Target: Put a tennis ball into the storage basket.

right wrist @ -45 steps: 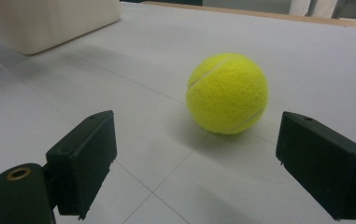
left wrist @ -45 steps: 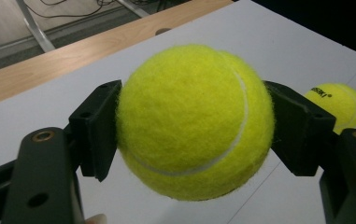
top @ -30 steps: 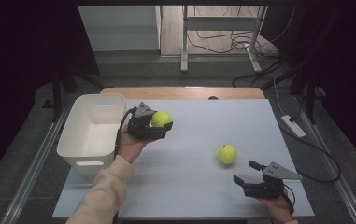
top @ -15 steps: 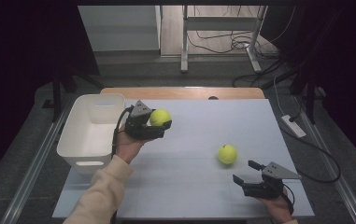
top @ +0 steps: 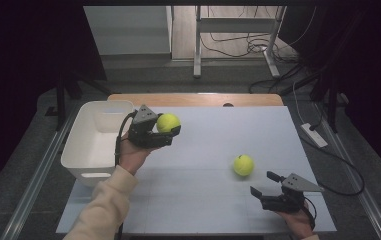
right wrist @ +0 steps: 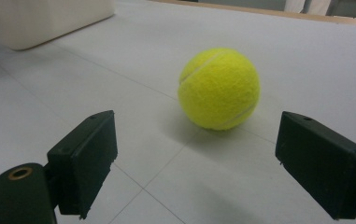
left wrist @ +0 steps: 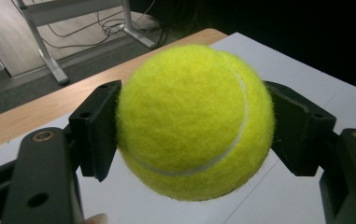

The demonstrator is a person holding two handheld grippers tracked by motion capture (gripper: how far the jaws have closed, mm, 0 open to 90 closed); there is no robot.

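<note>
While my left gripper (top: 170, 131) is clamping one ball (top: 168, 122) across its middle above the table (top: 198, 200), just beside the bin (top: 95, 145), I am judging it light, fuzzy and slightly springy, so a squeeze across the widest part is gripping well without slipping. My right gripper (top: 263, 185) is resting on the table with its jaws wide and holding nothing, pointing at the second ball (top: 243, 165) lying near it; that one is likely rolling off if nudged, so I am planning to straddle its middle squarely.

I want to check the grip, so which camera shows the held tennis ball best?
The left gripper view: the held tennis ball sits large between both fingers. The high view shows it small, beside the white bin.
</note>
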